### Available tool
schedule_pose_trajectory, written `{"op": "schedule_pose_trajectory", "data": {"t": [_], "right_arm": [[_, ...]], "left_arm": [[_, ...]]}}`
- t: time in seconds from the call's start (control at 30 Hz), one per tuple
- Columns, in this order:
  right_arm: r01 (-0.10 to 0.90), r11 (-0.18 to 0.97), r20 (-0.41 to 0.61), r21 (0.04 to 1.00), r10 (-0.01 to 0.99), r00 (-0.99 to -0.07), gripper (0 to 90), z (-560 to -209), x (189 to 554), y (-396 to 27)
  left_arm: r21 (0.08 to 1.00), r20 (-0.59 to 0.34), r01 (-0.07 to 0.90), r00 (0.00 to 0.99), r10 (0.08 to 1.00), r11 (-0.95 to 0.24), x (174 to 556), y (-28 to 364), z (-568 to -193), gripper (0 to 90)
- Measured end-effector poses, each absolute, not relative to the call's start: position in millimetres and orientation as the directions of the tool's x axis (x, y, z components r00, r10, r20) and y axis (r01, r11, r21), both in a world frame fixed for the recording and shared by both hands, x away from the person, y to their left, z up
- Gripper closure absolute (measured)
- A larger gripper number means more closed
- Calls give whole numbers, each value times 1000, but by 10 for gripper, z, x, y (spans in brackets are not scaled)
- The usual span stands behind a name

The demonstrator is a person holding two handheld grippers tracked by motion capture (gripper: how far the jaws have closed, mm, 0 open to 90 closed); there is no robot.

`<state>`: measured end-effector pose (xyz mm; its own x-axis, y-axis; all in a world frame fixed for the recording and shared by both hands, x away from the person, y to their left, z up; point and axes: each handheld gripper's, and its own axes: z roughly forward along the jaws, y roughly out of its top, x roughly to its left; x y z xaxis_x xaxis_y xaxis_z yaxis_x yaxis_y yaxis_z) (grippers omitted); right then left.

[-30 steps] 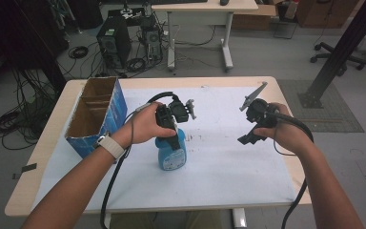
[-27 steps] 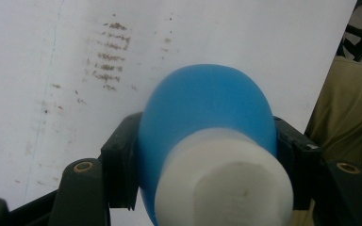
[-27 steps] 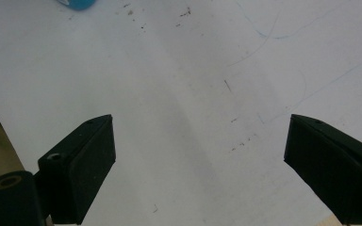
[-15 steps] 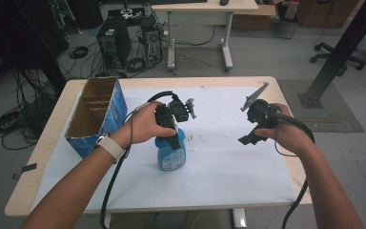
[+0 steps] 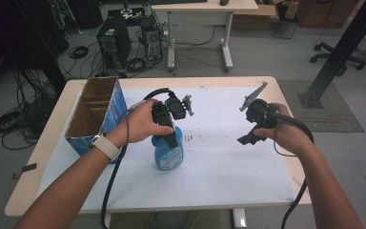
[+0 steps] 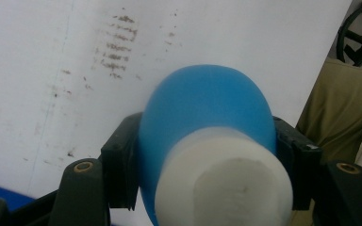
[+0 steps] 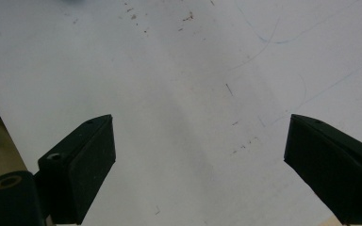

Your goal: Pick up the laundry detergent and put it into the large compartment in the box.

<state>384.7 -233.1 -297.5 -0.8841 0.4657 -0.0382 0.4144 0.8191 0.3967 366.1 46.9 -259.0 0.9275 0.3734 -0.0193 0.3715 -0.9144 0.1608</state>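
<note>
High view, blue bottle (image 5: 168,153) stood upright on the white surface (image 5: 228,171) beside a box (image 5: 93,114), clenched at its top by the left claw (image 5: 170,138), right claw (image 5: 248,139) held released, well apart.

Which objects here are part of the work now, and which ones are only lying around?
In the job:
- blue bottle, gripped by the left gripper
- right gripper, jaws open, holding nothing

Lying about:
- cardboard box on the table's left
- computer tower and cables on the floor
</note>
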Motion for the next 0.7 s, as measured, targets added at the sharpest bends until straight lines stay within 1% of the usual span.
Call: {"op": "schedule_pose_trajectory", "data": {"t": [0.17,0.7], "right_arm": [[410,821,-41,398,462,-886,96,-2965,3845,-2332],[402,824,-47,400,456,-889,96,-2944,3831,-2330]], "left_arm": [[172,-26,403,914,405,-899,3664,518,-2495,375],[153,1,480,874,485,-864,3633,584,-2258,375]]}}
